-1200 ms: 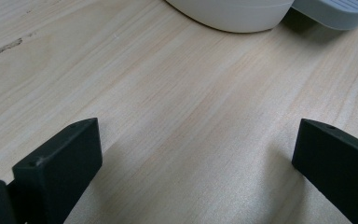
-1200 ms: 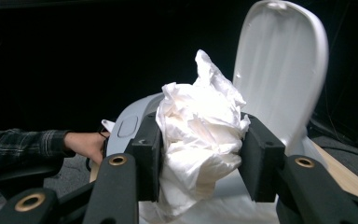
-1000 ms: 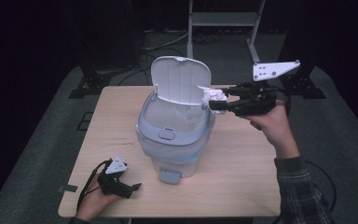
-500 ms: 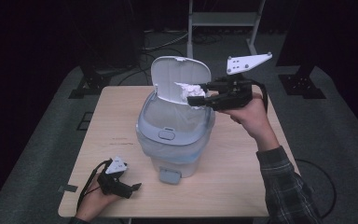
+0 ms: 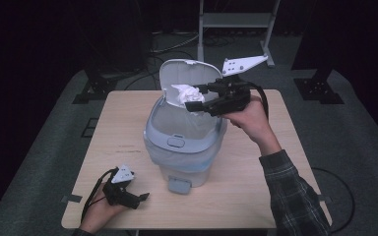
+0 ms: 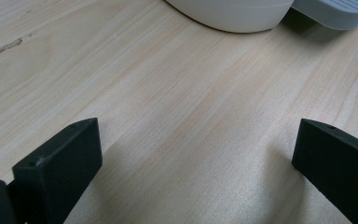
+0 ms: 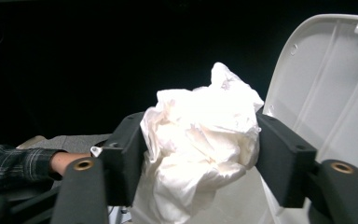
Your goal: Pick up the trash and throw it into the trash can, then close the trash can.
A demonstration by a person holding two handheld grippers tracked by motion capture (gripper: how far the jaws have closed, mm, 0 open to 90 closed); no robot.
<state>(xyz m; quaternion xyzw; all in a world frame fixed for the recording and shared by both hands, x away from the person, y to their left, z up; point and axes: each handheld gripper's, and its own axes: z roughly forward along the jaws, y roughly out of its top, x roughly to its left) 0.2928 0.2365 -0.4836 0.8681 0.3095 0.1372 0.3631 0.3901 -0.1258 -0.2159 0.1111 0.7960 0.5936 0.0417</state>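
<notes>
I am letting the crumpled tissue [image 7: 200, 140] go over the open bin [image 5: 184, 142]; my right hand-held gripper [image 5: 193, 98], just spreading, must clear; the left hand-held gripper [image 5: 140, 199] is resting spread.

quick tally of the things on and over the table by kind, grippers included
grippers: 2 (left gripper, right gripper)
bins: 1 (bin, lid up)
paper wads: 1 (wad, between the right gripper's jaws, over the bin)
total: 4

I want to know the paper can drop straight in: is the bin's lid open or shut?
Open. The lid stands upright behind the bin, whose mouth is uncovered, with the crumpled paper above it.
</notes>
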